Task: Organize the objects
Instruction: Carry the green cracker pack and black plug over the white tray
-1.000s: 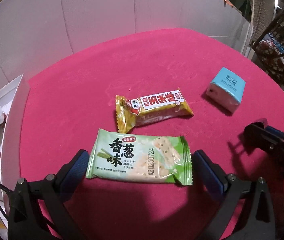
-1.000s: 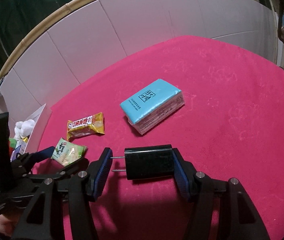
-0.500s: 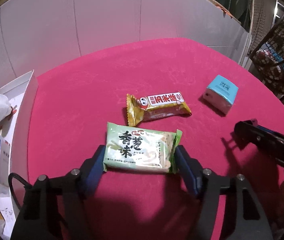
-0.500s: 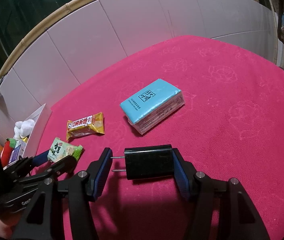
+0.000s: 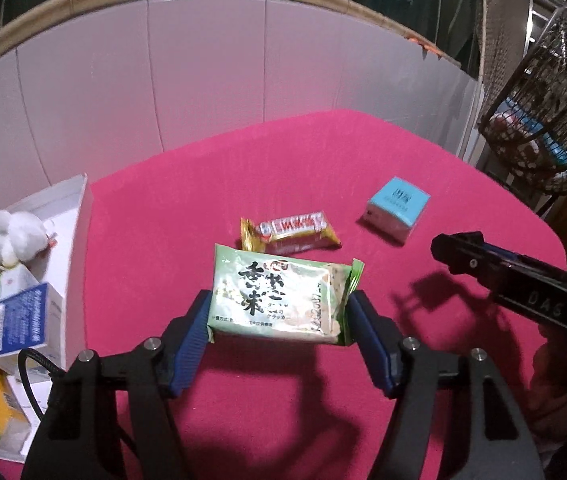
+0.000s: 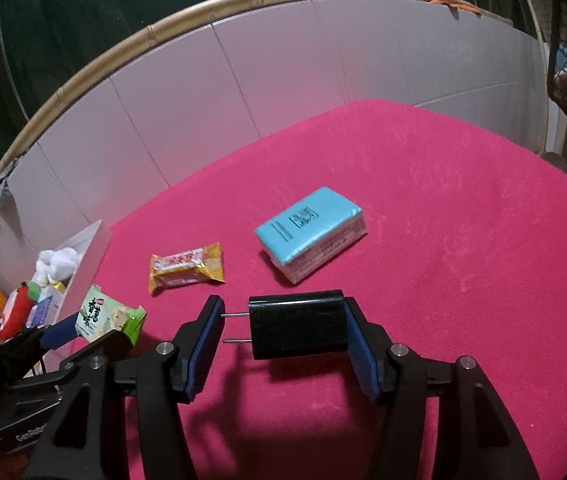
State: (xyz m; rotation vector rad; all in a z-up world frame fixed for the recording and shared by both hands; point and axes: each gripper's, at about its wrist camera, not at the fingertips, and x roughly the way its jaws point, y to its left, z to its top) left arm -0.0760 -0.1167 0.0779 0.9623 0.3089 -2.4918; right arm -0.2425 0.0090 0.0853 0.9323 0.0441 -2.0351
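Observation:
My left gripper [image 5: 281, 312] is shut on a green cracker packet [image 5: 279, 296] and holds it above the pink tablecloth [image 5: 211, 184]; the packet also shows in the right wrist view [image 6: 105, 316]. My right gripper [image 6: 283, 330] is shut on a black plug adapter [image 6: 297, 330], its two prongs pointing left. A yellow snack bar [image 5: 291, 230] [image 6: 185, 266] and a blue tissue pack [image 5: 397, 206] [image 6: 311, 232] lie on the cloth beyond both grippers.
A white open box [image 5: 71, 216] [image 6: 91, 244] at the table's left edge holds a white plush toy [image 5: 11, 234], a red item and small cartons. A wire basket [image 5: 543, 112] stands off the table at the right. A pale panel wall runs behind the table.
My left gripper closed on the green cracker packet and lifted it off the cloth. My right gripper keeps holding the black adapter, almost unmoved.

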